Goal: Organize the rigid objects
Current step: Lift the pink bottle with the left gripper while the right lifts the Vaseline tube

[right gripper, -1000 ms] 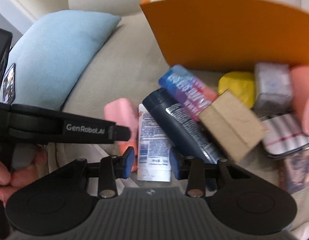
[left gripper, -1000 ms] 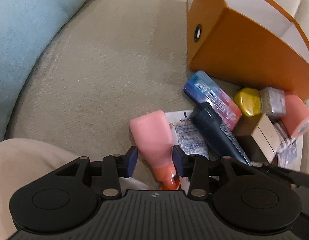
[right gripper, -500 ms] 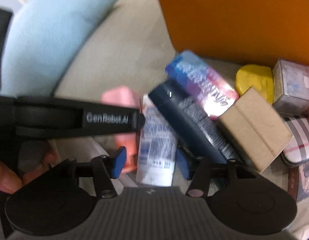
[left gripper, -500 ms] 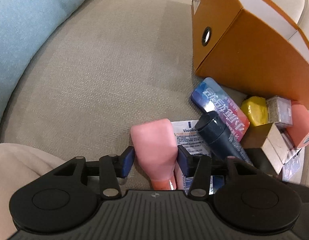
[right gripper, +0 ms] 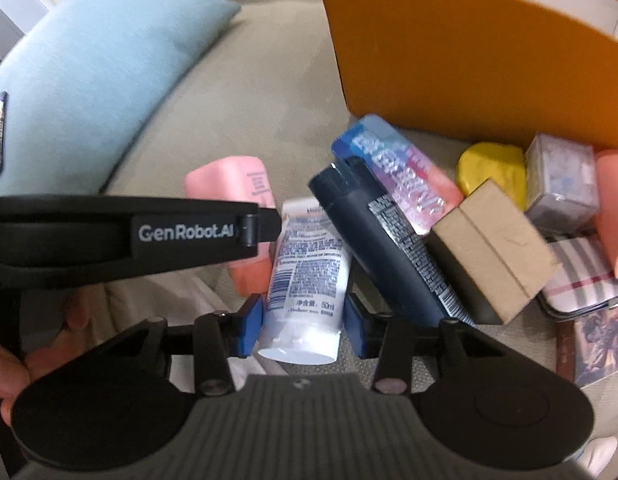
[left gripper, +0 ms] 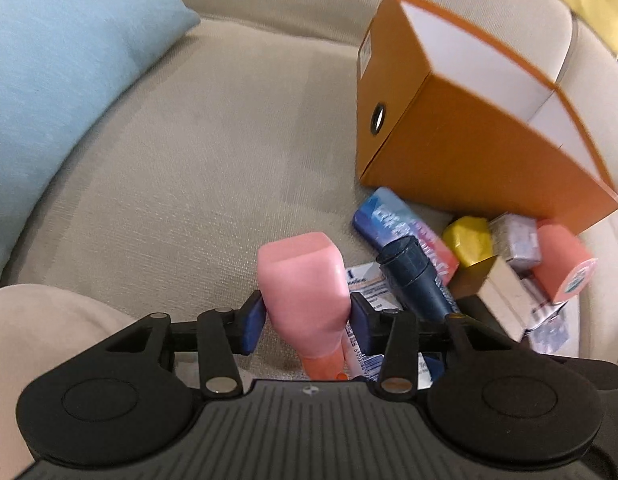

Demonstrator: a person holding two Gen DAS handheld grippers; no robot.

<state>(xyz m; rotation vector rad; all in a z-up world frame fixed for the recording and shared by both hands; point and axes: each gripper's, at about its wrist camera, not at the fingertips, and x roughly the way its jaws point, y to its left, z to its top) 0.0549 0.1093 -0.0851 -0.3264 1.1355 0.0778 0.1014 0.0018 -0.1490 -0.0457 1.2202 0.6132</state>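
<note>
Your left hand-held gripper has lifted the pink bottle since a second ago: then it lay slanted on the sofa seat with the orange cap low between the pads, and now it stands higher between the jaws with its flat bottom pointing forward and away from you. The two blue pads press on its sides, so this hand-held gripper is closed on the pink bottle, and it seems free of the pile, though the cap end is hidden under the gripper body and I cannot be fully sure. For the task this means the first object is picked and ready to travel; the orange box, ahead and to the right of this gripper, is in my judgement the place where it should go. Your left gripper points forward and a little downward over the seat, tilted toward the box. Your right hand-held gripper has come lower and closer to the white tube. Its jaws now stand on both sides of the tube's crimped end with small gaps, so it is open around the tube and does not yet hold it. The dark blue bottle lies just to the right of this gripper, touching or nearly touching the tube, so when you close, take care the right pad does not catch it. The left gripper's arm crosses the view in front, to the left of the tube.
</note>
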